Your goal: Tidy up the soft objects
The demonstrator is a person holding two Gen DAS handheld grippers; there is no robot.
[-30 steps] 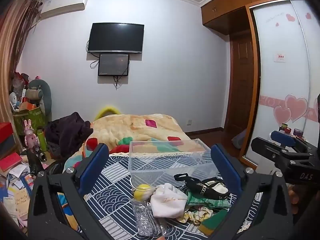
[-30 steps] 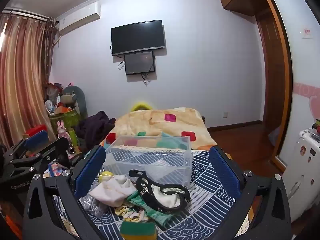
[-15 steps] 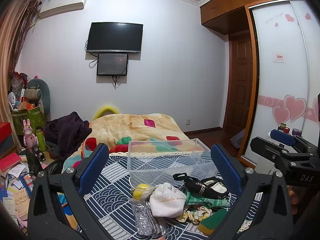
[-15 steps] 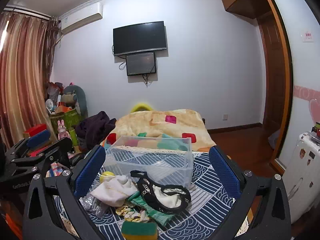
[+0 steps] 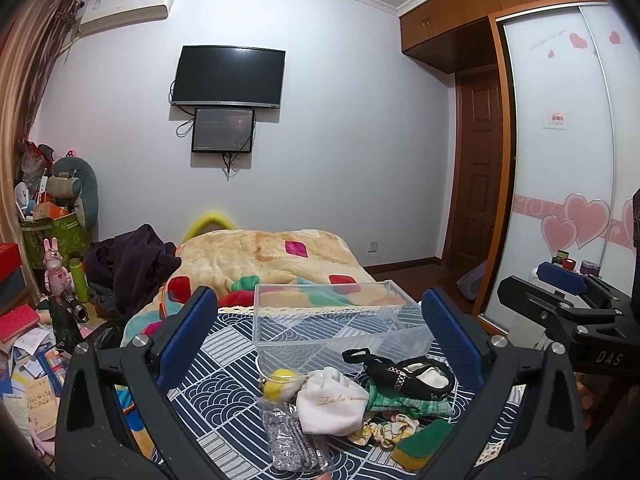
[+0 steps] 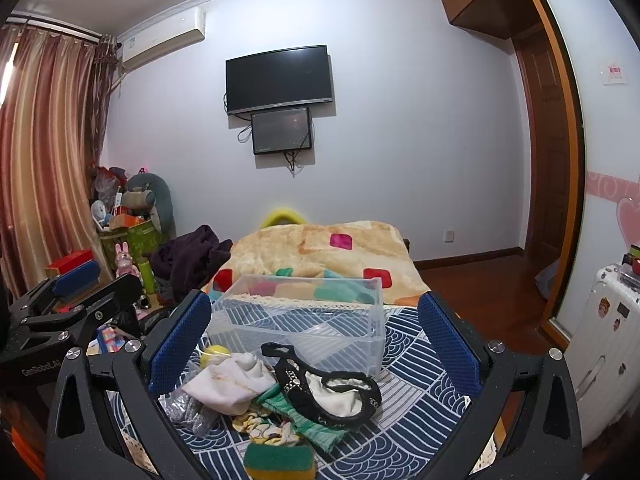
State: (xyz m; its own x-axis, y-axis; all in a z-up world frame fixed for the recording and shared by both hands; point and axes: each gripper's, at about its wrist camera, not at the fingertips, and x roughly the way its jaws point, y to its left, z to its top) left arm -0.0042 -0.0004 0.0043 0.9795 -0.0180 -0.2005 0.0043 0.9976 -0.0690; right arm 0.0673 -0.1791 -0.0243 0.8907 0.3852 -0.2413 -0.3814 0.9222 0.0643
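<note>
A pile of soft things lies on the blue patterned cloth point(image 5: 224, 364): a white pouch point(image 5: 332, 400), a black slipper point(image 5: 404, 372), a green cloth point(image 5: 404, 400), a yellow ball point(image 5: 280, 382), a grey glittery bag point(image 5: 292, 440), a yellow-patterned scrunchie point(image 5: 384, 430) and a green-yellow sponge point(image 5: 420, 444). An empty clear plastic box point(image 5: 332, 320) stands just behind the pile. My left gripper point(image 5: 320, 340) is open and empty, above and before the pile. My right gripper point(image 6: 316, 344) is open and empty, likewise over the pile point(image 6: 280, 392) and box point(image 6: 304, 320).
A bed with a colourful blanket point(image 5: 272, 260) lies behind the box. Clutter, dark clothes point(image 5: 128, 264) and toys fill the floor at left. A white suitcase point(image 6: 608, 340) stands at right by the wardrobe door point(image 5: 560, 160).
Both grippers have shifted only slightly; the view has drifted a little. Nothing in the pile has moved.
</note>
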